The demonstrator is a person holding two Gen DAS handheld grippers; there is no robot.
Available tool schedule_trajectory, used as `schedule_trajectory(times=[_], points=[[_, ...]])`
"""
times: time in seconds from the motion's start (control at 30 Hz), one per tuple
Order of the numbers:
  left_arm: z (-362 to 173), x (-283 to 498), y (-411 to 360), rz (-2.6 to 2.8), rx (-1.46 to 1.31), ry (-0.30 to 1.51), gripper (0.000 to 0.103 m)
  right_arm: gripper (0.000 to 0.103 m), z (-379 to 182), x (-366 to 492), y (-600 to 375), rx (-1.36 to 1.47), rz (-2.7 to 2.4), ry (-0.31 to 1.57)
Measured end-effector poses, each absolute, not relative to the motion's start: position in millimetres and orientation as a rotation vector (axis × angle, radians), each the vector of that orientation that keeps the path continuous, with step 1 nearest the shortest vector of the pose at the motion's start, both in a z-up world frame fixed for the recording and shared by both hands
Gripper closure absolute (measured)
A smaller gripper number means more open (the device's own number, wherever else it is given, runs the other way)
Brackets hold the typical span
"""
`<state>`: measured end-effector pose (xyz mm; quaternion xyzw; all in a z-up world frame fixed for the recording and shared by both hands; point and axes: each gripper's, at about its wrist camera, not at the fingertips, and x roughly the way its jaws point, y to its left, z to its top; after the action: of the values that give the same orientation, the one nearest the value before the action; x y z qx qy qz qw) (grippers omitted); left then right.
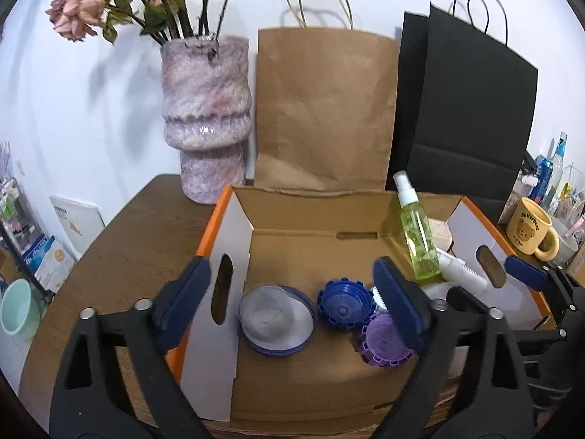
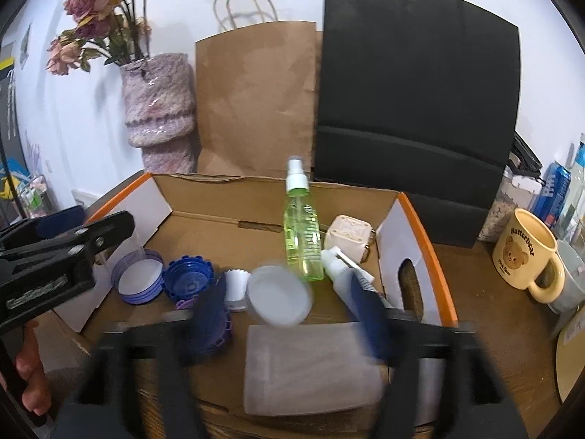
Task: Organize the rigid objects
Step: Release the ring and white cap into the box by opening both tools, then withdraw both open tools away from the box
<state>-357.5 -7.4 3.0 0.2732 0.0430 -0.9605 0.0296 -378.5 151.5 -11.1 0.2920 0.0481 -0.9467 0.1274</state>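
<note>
Left jaws [image 1: 292,300] spread wide, grasping nothing; between the pads only the box floor with loose caps on it. Right jaws [image 2: 292,314] also released and wide apart, blurred in the picture, hanging over a frosted plastic container [image 2: 310,369] that lies on its side at the near edge of the cardboard box [image 2: 204,197]. No pad pressing on it.

Just beyond the right jaws, a round translucent lid [image 2: 279,298], flat and probably light; thin rim, so better taken across the edge than from above. To the left of it a small white ribbed cap [image 2: 234,287], then a dark blue toothed cap [image 1: 343,305], a violet toothed cap [image 1: 382,342] partly behind the left pad, and a wide blue-rimmed lid [image 1: 278,320] near the box's left wall. All seem stiff, light plastic; smooth faces may slip, toothed rims should give good hold.

Further back, a green spray bottle [image 2: 301,234] standing upright, tall and narrow, easy to tip; best held at the body, not at the nozzle. Beside it a cream cube-shaped piece [image 2: 347,232] and a white bottle [image 2: 340,265] lying tilted.

Box standing on the brown bench [image 1: 146,226].
</note>
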Motion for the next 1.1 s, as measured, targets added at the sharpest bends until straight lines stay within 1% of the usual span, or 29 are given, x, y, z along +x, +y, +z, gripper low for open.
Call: schedule_trajectory(times=[0.03,0.47,0.53,0.57,1.1], points=[[4.4,-356.3,-8.3,-2.965,0.832,0.136,0.0,0.004,-10.0,-378.2,152.4,0.843,-2.76,0.135],[10.4,-348.9,-18.6,-2.949,0.774,0.189,0.0,0.004,-5.6,-374.5,154.6,0.798,-2.773,0.113],[12.0,-346.4,-20.2,-2.949,0.768,0.198,0.0,0.0,-5.0,-373.2,155.0,0.796,-2.774,0.118],[12.8,-344.8,-20.8,-2.948,0.764,0.201,0.0,0.0,-4.5,-371.9,155.7,0.789,-2.776,0.114],[23.4,-312.1,-23.3,-2.978,0.72,0.165,0.0,0.0,9.7,-340.7,165.5,0.717,-2.777,0.089]])
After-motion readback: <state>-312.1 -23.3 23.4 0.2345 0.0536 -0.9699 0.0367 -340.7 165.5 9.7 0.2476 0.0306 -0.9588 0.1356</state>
